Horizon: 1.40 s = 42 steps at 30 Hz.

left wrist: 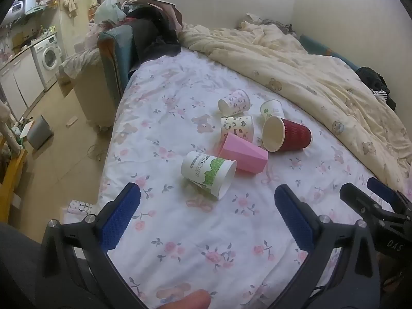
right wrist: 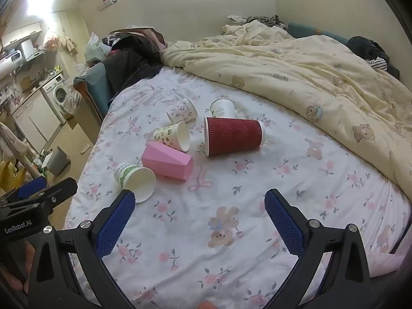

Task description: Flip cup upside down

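Observation:
Several cups lie on their sides on the flowered bed sheet (left wrist: pixel 195 234). Nearest is a white paper cup with green print (left wrist: pixel 208 173), also in the right wrist view (right wrist: pixel 135 179). Behind it lie a pink faceted cup (left wrist: pixel 243 154) (right wrist: pixel 167 161), a red ribbed cup (left wrist: pixel 285 134) (right wrist: pixel 233 135), and patterned white cups (left wrist: pixel 237 128) (left wrist: pixel 234 102) (left wrist: pixel 272 110). My left gripper (left wrist: pixel 207 195) is open and empty, just short of the green-print cup. My right gripper (right wrist: pixel 199 200) is open and empty, its left finger close to that cup's mouth.
A cream bear-print duvet (left wrist: pixel 322 77) is bunched along the far right of the bed. Dark clothes and bags (left wrist: pixel 152 33) pile at the headboard end. The bed's left edge drops to a floor with a grey bin (left wrist: pixel 40 131) and a washing machine (left wrist: pixel 49 56).

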Motion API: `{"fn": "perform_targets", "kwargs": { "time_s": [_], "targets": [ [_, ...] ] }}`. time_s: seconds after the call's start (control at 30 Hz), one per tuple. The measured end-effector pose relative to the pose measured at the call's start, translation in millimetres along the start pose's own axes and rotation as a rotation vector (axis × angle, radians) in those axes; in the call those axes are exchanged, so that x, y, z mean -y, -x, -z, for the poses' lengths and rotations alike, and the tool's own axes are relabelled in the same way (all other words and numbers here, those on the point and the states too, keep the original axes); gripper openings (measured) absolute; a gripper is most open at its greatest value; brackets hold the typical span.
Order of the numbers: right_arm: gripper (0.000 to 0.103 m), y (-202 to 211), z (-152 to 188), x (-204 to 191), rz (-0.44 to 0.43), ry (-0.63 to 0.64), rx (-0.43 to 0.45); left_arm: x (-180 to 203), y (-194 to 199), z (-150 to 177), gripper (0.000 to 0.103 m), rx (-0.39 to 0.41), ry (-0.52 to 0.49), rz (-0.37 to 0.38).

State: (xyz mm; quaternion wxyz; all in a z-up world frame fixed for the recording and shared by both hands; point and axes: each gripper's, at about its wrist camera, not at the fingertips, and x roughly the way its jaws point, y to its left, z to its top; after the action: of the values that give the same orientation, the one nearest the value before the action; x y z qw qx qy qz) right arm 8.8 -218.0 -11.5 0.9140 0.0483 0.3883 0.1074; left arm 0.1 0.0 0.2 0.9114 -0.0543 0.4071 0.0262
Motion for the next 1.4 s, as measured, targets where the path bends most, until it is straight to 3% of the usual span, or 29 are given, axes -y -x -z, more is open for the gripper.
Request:
{"fn": "perform_targets", "kwargs": {
  "time_s": [1.4],
  "targets": [
    [0.103, 0.1, 0.7, -1.2, -0.007, -0.003, 0.004, -4.6, 1.7, 2.1, 0.103, 0.003, 0.006, -0.013]
  ]
}}
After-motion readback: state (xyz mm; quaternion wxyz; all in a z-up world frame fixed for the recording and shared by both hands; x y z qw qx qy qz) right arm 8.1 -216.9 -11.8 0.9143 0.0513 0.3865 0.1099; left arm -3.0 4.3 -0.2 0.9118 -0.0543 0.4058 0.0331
